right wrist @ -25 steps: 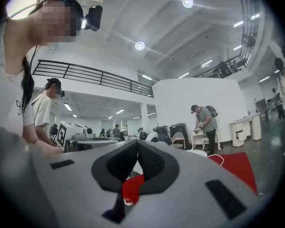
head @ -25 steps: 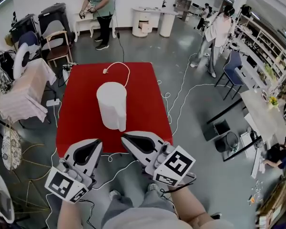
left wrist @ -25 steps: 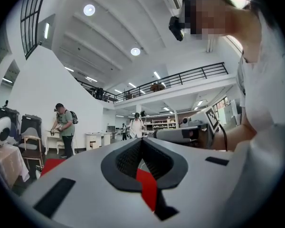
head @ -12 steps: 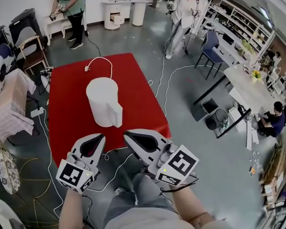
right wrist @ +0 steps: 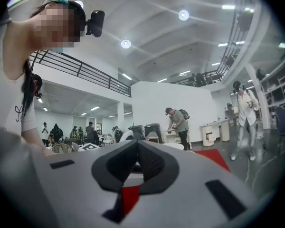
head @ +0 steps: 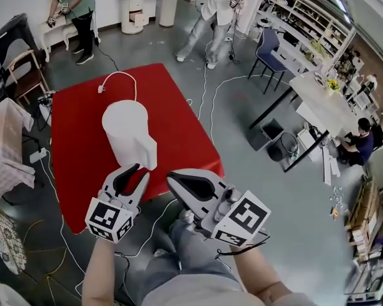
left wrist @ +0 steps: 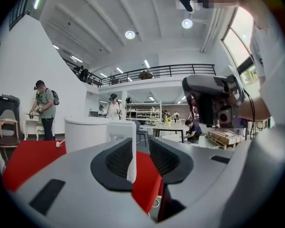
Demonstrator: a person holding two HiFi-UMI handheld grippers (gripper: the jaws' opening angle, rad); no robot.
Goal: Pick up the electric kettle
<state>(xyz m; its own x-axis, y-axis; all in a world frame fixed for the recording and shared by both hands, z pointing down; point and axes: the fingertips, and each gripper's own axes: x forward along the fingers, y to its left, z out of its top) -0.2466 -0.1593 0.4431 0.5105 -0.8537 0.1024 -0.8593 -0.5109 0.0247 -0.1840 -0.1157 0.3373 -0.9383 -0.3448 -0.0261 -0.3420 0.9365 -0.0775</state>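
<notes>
The white electric kettle (head: 123, 131) stands upright on the red table (head: 76, 164), its handle (head: 148, 156) turned toward me. My left gripper (head: 139, 173) reaches the table's near edge at the handle. Its jaws have just been opening. In the left gripper view the handle (left wrist: 128, 148) stands in the gap of the left gripper (left wrist: 141, 144), close to the left jaw, with no pad pressing on it. My right gripper (head: 171, 177) hangs off the table's near right edge, beside the kettle. It is shut and empty (right wrist: 137, 144).
The kettle's white cord (head: 118, 78) curls over the far part of the red table. A cloth-covered table (head: 0, 155) and a chair (head: 20, 62) stand at the left. Cables (head: 207, 101) trail on the floor. People (head: 71, 5) stand at the back, desks (head: 313, 97) at the right.
My left gripper has moved forward and down to the kettle's handle, and its jaws went from shut to open. The right gripper has barely shifted.
</notes>
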